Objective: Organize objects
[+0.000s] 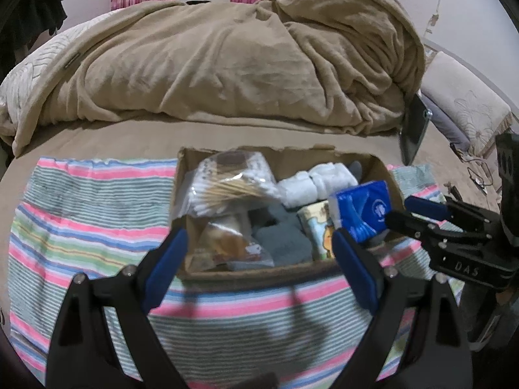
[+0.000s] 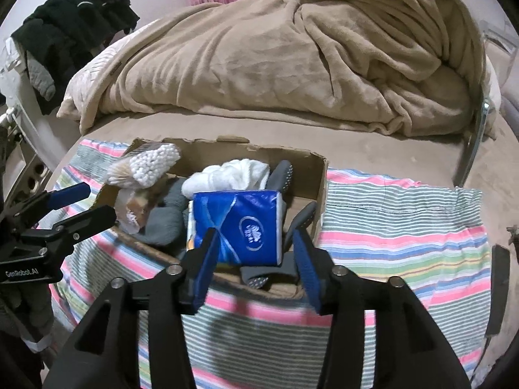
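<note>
A cardboard box [image 1: 379, 168] sits on a striped cloth [image 1: 84, 214] on the bed. It holds a bag of cotton swabs [image 1: 227, 184], a wrapped bun [image 1: 223, 243], grey cloth [image 1: 282, 240], white socks [image 1: 318, 181] and a small illustrated pack [image 1: 319, 230]. A blue tissue pack [image 2: 240, 227] rests tilted at the box's near right side. My right gripper [image 2: 256, 259] is open, its pads on either side of the tissue pack, apart from it. My left gripper [image 1: 259, 259] is open and empty over the box's near edge. The box also shows in the right wrist view [image 2: 319, 181].
A rumpled tan blanket [image 1: 227, 64] fills the bed behind the box. Dark clothes [image 2: 74, 19] hang at the far left. A pillow [image 1: 467, 103] and cables [image 1: 476, 175] lie to the right. A grey slipper [image 2: 282, 175] stands in the box's right end.
</note>
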Demonstrator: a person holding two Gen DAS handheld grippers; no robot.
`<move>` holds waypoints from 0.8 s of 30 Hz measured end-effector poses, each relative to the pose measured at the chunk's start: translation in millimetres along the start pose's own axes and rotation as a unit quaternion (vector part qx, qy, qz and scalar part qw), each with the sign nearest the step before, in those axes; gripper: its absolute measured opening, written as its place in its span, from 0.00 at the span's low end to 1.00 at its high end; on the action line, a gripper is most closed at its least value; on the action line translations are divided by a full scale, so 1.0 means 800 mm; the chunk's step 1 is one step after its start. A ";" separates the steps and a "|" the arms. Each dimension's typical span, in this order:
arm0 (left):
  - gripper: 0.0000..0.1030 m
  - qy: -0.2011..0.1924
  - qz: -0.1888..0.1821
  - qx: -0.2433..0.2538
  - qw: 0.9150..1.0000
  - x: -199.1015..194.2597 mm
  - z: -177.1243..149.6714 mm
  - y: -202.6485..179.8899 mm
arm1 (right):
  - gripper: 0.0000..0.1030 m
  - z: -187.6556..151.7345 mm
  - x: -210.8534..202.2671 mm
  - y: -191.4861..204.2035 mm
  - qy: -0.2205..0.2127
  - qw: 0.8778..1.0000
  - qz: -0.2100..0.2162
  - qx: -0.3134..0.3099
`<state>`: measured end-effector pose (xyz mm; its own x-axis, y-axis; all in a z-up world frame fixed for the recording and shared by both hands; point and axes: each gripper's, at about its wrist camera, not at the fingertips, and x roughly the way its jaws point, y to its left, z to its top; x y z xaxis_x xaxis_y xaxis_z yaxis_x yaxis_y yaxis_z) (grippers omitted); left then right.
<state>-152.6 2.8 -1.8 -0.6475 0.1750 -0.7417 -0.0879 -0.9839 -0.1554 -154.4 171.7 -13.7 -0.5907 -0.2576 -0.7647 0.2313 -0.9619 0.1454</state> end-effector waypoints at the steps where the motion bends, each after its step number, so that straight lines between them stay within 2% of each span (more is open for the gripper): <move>1: 0.89 -0.001 0.001 0.000 1.000 -0.004 -0.002 -0.001 | 0.56 -0.001 -0.003 0.003 -0.001 1.000 0.001 -0.001; 7: 0.89 0.000 0.006 0.000 1.000 -0.018 -0.012 -0.003 | 0.60 -0.013 -0.018 0.019 -0.008 1.000 0.001 -0.002; 20: 0.89 0.020 0.008 -0.004 1.000 -0.047 -0.059 0.008 | 0.60 -0.040 -0.051 0.046 -0.012 1.000 -0.016 -0.002; 24: 0.89 0.019 0.012 -0.013 1.000 -0.060 -0.072 0.016 | 0.60 -0.052 -0.062 0.053 -0.012 1.000 -0.010 0.005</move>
<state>-79.0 -16.1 -5.7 -0.6202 0.1540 -0.7692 -0.0539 -0.9866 -0.1541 -83.4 147.3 4.4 -0.6132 -0.2409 -0.7523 0.2127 -0.9675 0.1365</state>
